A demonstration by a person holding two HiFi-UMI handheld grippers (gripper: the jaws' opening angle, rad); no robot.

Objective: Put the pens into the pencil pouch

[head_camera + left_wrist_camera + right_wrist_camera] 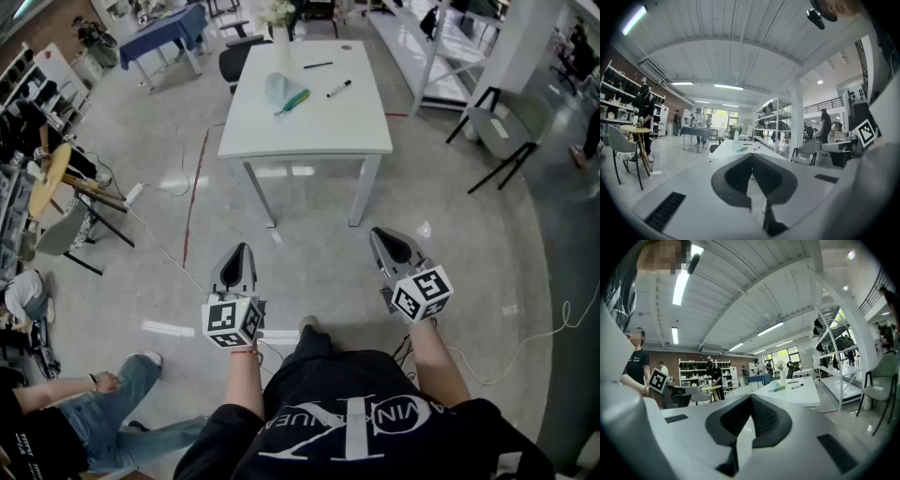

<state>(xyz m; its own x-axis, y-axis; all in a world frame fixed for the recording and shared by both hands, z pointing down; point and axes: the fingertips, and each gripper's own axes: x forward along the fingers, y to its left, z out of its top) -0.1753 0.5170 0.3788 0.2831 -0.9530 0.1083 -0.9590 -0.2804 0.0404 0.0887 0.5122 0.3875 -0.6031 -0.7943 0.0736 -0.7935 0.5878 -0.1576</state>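
Head view: thin black pens [318, 65] and soft translucent pencil pouch [278, 89] lie on white worktop [309, 129], well ahead of us. Left gripper view: left gripper [751, 157] closed, empty. Right gripper view: right gripper [750, 399] likewise. Pens light, slippery; we'd pinch mid-barrel.

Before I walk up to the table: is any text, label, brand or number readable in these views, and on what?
"VIN" and a large "K": white print on the black T-shirt, seen from above; the rest is creased and unreadable.
Left gripper and right gripper: the cubes carry only black-and-white square patterns, no letters.
Pens: too small to read.
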